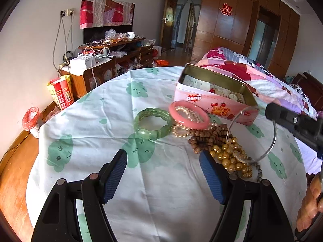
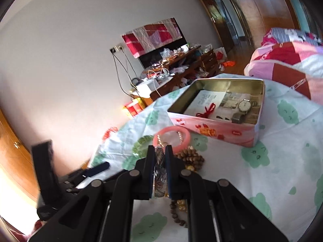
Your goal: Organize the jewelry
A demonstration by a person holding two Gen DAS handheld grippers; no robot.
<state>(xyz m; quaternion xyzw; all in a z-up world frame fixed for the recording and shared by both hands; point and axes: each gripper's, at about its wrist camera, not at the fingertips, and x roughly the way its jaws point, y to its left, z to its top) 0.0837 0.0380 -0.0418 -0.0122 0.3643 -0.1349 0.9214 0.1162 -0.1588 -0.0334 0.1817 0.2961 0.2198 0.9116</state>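
Right gripper (image 2: 159, 155) clenched on clear bangle (image 1: 271, 141), lifted at 3 o'clock of bead pile (image 1: 232, 157). Left gripper (image 1: 163, 157) released, jaws empty. Pink tin (image 2: 212, 129) at 12 o'clock.

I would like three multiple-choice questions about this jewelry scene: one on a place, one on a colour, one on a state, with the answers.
1. Where is the wristwatch?
A. inside the pink tin
B. on the tablecloth
C. in the left gripper

2. Which colour is the bangle that lies over the pearl string?
A. green
B. pink
C. black

3. How is the right gripper?
A. wide open
B. shut on nothing
C. shut on the clear bangle

Answers: 1 A, the watch lies among papers in the open tin. 2 B, the pink ring covers the pearls. 3 C, its jaws pinch the transparent ring.
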